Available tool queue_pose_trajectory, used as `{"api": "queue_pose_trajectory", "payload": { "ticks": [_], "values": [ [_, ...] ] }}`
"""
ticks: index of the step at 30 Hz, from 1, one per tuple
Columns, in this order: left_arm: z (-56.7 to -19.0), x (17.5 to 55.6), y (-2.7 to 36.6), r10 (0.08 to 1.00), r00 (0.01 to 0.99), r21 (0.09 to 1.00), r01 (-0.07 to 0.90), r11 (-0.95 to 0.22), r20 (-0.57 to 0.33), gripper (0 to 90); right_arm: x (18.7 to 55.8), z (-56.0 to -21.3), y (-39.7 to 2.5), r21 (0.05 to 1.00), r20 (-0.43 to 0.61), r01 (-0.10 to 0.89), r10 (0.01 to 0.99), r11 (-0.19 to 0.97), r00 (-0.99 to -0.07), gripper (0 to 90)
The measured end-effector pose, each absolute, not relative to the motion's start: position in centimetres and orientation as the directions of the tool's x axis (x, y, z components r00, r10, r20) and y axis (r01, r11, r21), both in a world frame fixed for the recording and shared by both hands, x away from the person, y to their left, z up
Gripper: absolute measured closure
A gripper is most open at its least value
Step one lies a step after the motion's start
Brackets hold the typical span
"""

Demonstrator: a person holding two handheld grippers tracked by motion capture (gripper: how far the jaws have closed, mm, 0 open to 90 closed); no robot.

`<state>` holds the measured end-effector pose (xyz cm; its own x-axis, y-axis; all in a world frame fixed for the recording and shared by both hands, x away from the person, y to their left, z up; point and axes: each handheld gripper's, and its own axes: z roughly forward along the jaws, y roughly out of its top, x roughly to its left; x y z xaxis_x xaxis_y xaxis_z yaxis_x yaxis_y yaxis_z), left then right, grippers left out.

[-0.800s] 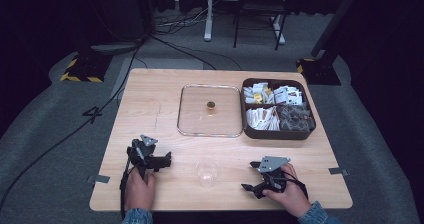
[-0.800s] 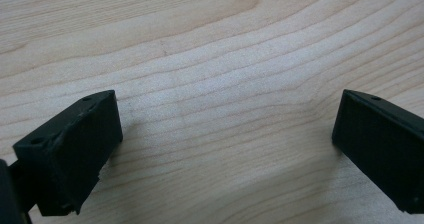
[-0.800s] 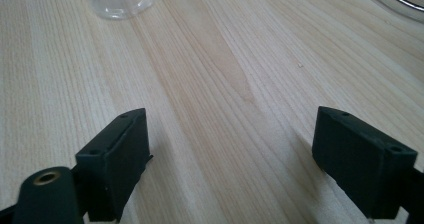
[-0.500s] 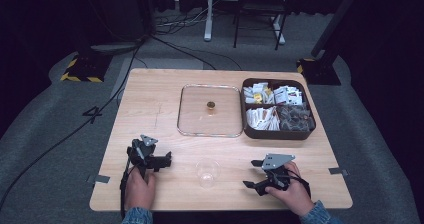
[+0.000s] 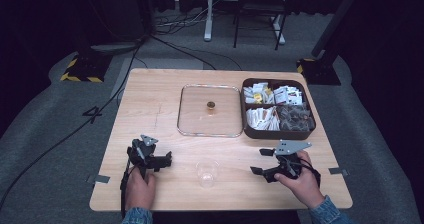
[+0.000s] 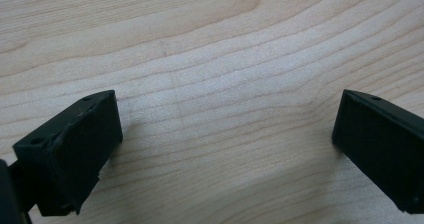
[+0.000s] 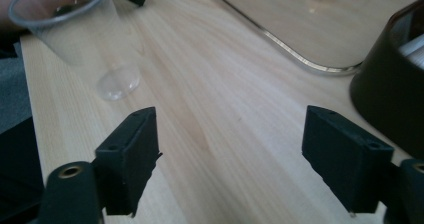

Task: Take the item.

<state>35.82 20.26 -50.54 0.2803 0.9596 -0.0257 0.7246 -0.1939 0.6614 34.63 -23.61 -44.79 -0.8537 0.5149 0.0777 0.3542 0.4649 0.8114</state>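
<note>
Both tongs, left [image 5: 162, 160] and right [image 5: 259, 161], gape released beside the seemingly empty clear cup [image 5: 207, 172]

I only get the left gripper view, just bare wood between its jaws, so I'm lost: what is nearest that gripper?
Observer: A clear plastic cup stands upright on the table between the left gripper and the right gripper.
Operator: Is the right one holding anything?
Observer: No, its jaws are open and empty.
Operator: What lies farther back?
Observer: A clear lid flat beside a dark box of packets.
</note>
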Motion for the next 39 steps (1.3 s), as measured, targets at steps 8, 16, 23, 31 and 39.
{"api": "queue_pose_trajectory", "payload": {
  "ticks": [8, 16, 23, 31, 39],
  "values": [
    [-50.5, 35.8, 20.3, 0.960, 0.280, 0.661, 0.725, -0.193, -0.026, 0.0, 35.7, -42.9, -24.2, 0.859, 0.061, 0.324, 0.550, 0.396, -0.833, 16.4],
    [-50.5, 35.8, 20.3, 0.960, 0.280, 0.662, 0.724, -0.194, -0.026, 0.0, 37.5, -41.3, -24.6, 0.822, 0.060, 0.368, 0.576, 0.435, -0.816, 16.2],
    [-50.5, 35.8, 20.2, 0.960, 0.279, 0.661, 0.725, -0.194, -0.024, 0.0, 38.8, -41.2, -24.8, 0.834, 0.070, 0.375, 0.595, 0.406, -0.801, 16.2],
    [-50.6, 35.9, 20.2, 0.962, 0.272, 0.663, 0.725, -0.185, -0.029, 0.0, 40.3, -41.1, -25.2, 0.849, 0.078, 0.377, 0.618, 0.370, -0.782, 16.1],
    [-50.5, 35.9, 20.1, 0.963, 0.270, 0.662, 0.726, -0.185, -0.027, 0.0, 40.6, -40.6, -25.4, 0.860, 0.057, 0.349, 0.611, 0.372, -0.790, 16.5]
  ]
}}
